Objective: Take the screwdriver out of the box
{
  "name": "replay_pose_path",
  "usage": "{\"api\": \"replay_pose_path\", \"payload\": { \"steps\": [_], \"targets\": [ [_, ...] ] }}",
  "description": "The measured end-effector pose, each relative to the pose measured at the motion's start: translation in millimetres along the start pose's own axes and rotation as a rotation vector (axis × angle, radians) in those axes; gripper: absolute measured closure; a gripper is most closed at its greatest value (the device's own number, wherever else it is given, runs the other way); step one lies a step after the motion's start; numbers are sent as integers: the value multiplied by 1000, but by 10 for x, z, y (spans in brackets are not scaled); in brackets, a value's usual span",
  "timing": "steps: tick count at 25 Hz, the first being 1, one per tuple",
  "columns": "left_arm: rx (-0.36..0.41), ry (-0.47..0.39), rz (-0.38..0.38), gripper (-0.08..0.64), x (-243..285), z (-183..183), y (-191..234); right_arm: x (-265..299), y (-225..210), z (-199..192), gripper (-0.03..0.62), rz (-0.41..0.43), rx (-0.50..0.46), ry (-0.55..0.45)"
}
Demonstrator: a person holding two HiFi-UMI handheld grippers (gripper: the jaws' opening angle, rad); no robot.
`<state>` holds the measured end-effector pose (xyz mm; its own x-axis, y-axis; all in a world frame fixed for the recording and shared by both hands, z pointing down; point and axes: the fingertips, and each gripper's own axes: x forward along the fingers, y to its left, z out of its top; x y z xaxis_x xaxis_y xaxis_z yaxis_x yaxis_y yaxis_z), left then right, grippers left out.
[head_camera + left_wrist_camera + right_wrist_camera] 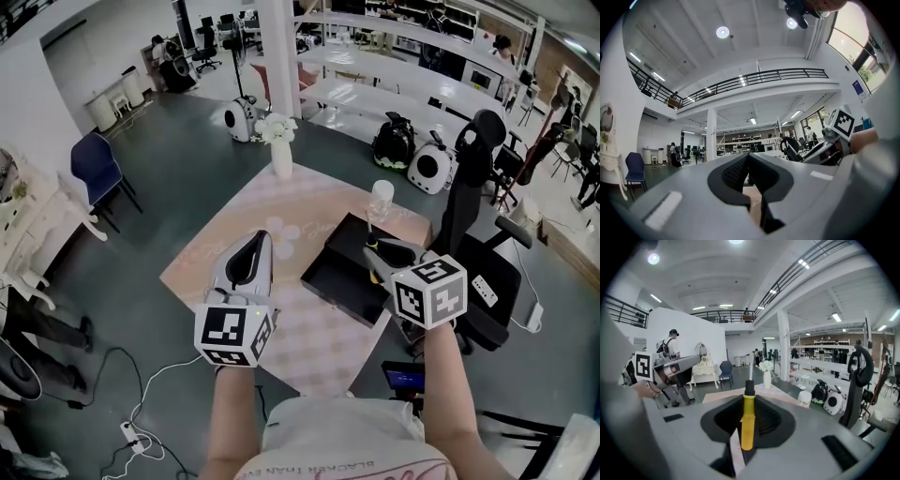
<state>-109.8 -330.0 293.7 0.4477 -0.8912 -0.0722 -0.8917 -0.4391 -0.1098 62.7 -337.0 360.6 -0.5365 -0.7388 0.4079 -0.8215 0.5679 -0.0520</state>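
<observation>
Right gripper view shows the right gripper (pixel 749 399) with its jaws clamped on the screwdriver (pixel 747 425) — yellow handle between them, black collar and metal shaft pointing away. Head view places it over the open black box (pixel 330 281) on the pink tabletop (pixel 225 255). Left gripper (pixel 748 157) hangs beside the box — jaws closed, empty.

Head view over left gripper (pixel 260 236), right gripper (pixel 375 251)
</observation>
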Motion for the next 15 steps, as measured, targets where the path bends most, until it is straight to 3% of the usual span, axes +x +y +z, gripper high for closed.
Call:
{"api": "replay_pose_path", "payload": {
  "steps": [15],
  "targets": [
    [40, -92, -11, 551, 36, 393, -80, -687, 30, 647, 511, -128, -201, -278]
  ]
}}
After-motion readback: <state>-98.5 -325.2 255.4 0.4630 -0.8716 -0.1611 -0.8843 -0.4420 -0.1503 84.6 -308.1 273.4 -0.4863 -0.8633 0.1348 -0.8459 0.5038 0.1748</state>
